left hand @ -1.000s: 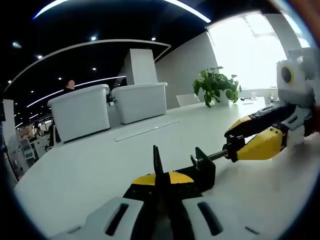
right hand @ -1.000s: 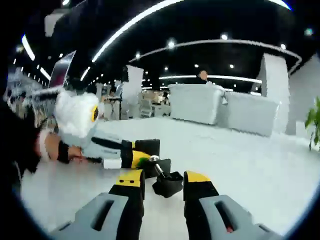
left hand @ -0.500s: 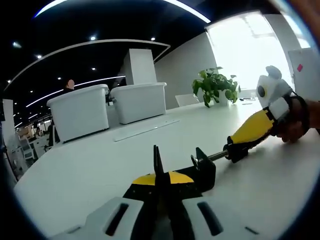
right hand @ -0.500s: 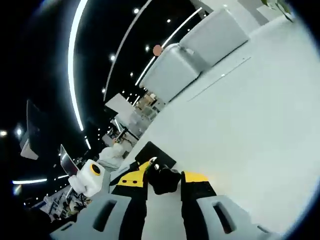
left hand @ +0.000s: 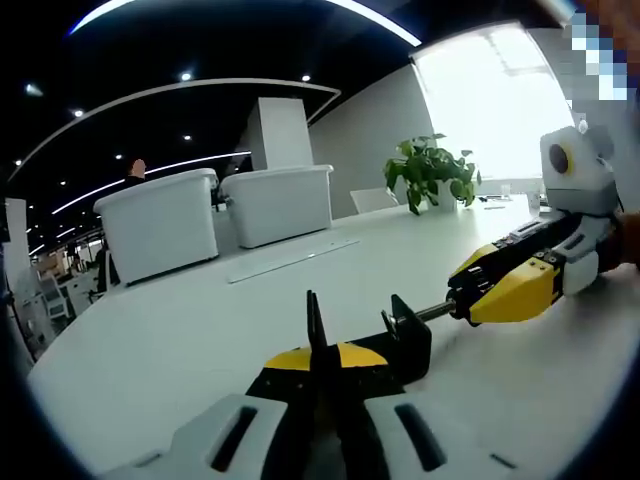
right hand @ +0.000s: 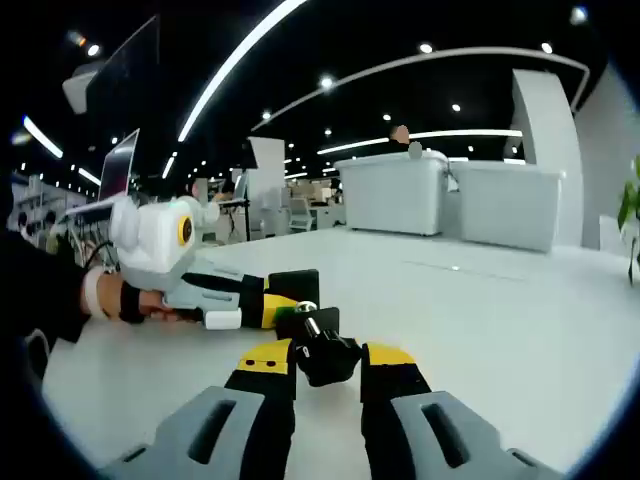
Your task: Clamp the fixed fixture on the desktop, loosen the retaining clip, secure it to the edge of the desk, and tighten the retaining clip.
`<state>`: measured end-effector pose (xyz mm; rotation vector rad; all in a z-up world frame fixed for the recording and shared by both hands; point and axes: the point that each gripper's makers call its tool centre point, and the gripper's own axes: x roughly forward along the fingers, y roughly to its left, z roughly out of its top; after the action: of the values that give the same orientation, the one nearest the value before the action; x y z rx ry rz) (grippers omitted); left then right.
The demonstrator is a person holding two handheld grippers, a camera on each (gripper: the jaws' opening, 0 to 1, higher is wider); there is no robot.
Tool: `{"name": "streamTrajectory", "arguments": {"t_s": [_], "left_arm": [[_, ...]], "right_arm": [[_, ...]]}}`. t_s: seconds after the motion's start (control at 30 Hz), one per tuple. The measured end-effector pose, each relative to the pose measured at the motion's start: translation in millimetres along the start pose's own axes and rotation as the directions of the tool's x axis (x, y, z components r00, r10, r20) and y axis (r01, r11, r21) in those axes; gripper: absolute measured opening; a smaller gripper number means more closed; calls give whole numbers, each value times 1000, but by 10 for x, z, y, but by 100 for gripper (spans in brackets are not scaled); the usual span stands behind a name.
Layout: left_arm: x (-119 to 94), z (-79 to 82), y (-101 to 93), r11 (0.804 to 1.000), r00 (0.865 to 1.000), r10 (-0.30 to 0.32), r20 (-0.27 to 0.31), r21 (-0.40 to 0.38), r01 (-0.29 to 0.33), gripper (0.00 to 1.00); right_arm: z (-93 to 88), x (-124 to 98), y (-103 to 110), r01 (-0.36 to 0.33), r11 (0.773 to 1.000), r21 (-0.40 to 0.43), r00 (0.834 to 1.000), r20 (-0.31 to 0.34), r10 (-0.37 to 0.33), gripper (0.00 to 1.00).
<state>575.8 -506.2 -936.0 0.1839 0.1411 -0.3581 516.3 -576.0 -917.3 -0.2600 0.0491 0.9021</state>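
Observation:
A black screw clamp [left hand: 402, 340] lies on the white desk [left hand: 190, 330]. My left gripper [left hand: 322, 362] is shut on the clamp's thin black plate, which stands up between its jaws. A metal screw rod [left hand: 435, 311] runs right from the clamp frame. My right gripper [left hand: 468, 293] comes in from the right and is shut on the screw's end. In the right gripper view, the black knob [right hand: 328, 357] sits pinched in my right gripper [right hand: 330, 365]. Beyond it the left gripper [right hand: 270, 300], held by a hand, grips the clamp body [right hand: 296, 285].
Two large white bins [left hand: 160, 228] [left hand: 280, 200] stand at the desk's far side, with a potted plant [left hand: 430, 170] to their right near a bright window. A person [left hand: 138, 168] stands behind the bins. Open desk surface lies left of the clamp.
The right gripper rolled sharply around the screw half a second ago and has now rolled back level, still on the knob. The left gripper and clamp have stayed put.

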Motion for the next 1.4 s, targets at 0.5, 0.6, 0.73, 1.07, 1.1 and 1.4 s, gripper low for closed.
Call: {"name": "streamTrajectory", "arguments": {"t_s": [0.5,0.6,0.73,1.07,1.1,1.4], "left_arm": [[19,-13,35,1000,1000,0,-1,-2,0,6],[9,-14,31,1000,1000,1,0,1,-1,6],[-5,-13,16,1000,1000,-1,0,2,1,6],[-20,-5,8,1000,1000,-1,1,2,1,6],[-18,-4,9,1000,1000,-1,1,2,1,6],[-52,11,-20,1000,1000,-6,2,2,6,6]], "right_arm": [[-22,70,-190,115,862,-494,993,41,-109,23],[-45,84,-209,95,897,-432,995,27,-93,24],[-1,102,-233,46,989,-143,999,16,-44,28],[-4,242,-503,-24,800,600,1000,25,11,37],[-54,222,-449,-18,778,627,1000,7,18,36],[-180,148,-262,-24,611,791,997,-26,73,25]]}}
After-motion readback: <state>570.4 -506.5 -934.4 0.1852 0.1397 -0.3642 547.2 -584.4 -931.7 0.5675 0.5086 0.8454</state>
